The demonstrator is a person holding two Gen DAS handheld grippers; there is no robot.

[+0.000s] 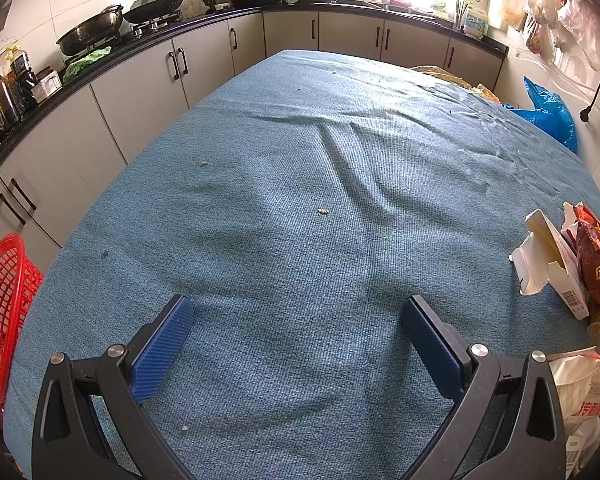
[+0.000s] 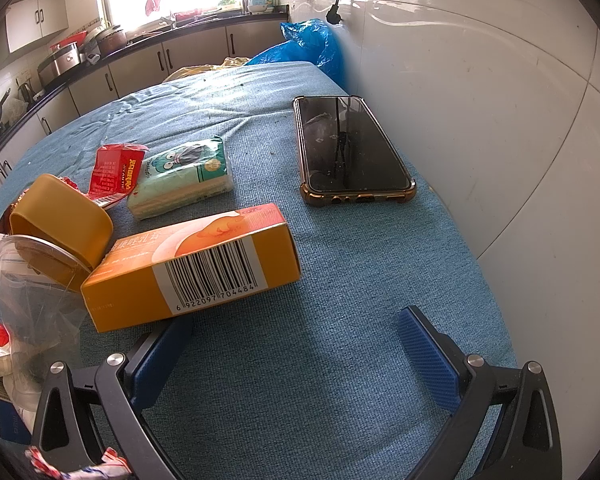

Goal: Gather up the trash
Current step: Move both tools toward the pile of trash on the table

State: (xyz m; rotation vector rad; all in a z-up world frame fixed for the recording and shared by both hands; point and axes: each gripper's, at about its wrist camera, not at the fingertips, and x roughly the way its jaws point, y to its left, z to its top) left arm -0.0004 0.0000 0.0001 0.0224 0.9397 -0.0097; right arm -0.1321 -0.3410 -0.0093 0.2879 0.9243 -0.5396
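biggest risk we see: the phone (image 2: pixel 350 148) lies flat on the blue cloth (image 2: pixel 340 280) near the trash pile, w/ only a strip of cloth between them. it's not trash, so a wide sweep by the right gripper (image 2: pixel 296 360) could drag it or knock it toward the wall side. second risk: the pile is stacked loose. the orange box (image 2: pixel 192 268) leans against the yellow tub (image 2: pixel 60 224), w/ a clear plastic cup (image 2: pixel 32 280) beside that, so pulling one piece prob tips the rest. third: the cloth is wrinkled and could bunch under a finger on a low scoop.

both grippers stand fully apart, nothing between the pads. the left gripper (image 1: pixel 296 356) hangs over bare cloth; only tiny crumbs (image 1: pixel 323 211) lie ahead of it, prob too small to pinch. the trash sits to its right: a white carton (image 1: pixel 548 264) and a red-brown wrapper (image 1: pixel 592 256) at the table edge, well off its fingers. the red basket (image 1: pixel 0 316) sits off the table's left side, likely the bin.

for the right gripper, the orange box's near corner lies just over the left finger, touching or nearly, we can't tell. the tissue pack (image 2: pixel 184 176) and red wrapper (image 2: pixel 116 172) lie farther out, beyond the box.
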